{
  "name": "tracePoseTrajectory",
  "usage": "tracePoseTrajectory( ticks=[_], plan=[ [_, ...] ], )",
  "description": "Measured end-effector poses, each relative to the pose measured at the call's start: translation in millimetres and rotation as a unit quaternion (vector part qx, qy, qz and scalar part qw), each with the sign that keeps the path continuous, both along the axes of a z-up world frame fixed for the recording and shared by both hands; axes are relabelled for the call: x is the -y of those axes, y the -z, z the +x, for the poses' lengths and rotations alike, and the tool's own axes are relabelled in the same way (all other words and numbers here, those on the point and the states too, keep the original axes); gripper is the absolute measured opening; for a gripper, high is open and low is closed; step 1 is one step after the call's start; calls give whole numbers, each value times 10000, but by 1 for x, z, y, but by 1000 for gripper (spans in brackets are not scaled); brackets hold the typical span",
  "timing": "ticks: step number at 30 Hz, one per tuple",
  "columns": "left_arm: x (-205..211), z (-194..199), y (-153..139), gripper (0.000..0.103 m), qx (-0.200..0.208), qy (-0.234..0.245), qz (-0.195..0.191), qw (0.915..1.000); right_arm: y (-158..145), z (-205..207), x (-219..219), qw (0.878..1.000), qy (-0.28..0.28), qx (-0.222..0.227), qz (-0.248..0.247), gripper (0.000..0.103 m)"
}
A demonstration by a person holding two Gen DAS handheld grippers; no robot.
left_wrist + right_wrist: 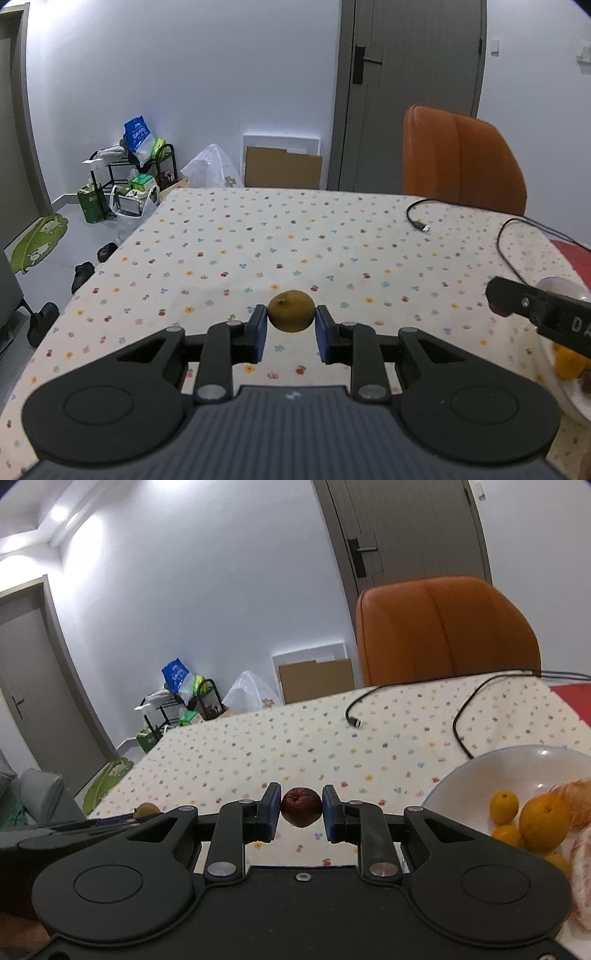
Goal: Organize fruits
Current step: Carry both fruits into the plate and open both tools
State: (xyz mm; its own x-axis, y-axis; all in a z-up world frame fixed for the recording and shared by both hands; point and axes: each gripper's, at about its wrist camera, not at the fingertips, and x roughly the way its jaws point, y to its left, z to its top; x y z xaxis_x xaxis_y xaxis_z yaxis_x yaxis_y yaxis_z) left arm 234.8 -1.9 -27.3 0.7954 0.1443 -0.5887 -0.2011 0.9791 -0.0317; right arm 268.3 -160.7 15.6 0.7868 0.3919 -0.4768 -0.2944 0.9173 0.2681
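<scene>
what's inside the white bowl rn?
White bowl holds several oranges of different sizes and a peeled citrus piece at the frame edge. Its right side is cut off, so the rest is unseen.

Both views are taken from just behind a tool, low over the table (332, 236), facing along its fingers toward the far wall. The left wrist view is aimed slightly downward; the right wrist view is tilted and pitched upward. The orange chair (461, 162), grey door (413, 528), black cable (406, 698) and white bowl (480, 771) are shared.
</scene>
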Motion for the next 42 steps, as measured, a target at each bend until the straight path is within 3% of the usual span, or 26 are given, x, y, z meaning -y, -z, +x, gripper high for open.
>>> tracePoseTrajectory(
  ticks=[8,42],
  plan=[
    [17,-20,-16,26,200,227,64,9995,-17,-29,18,9997,35,261,-4,22],
    [154,-33,-14,26,295,1486,-21,9885,-5,-97,162,9907,1300,385,77,22]
  ],
)
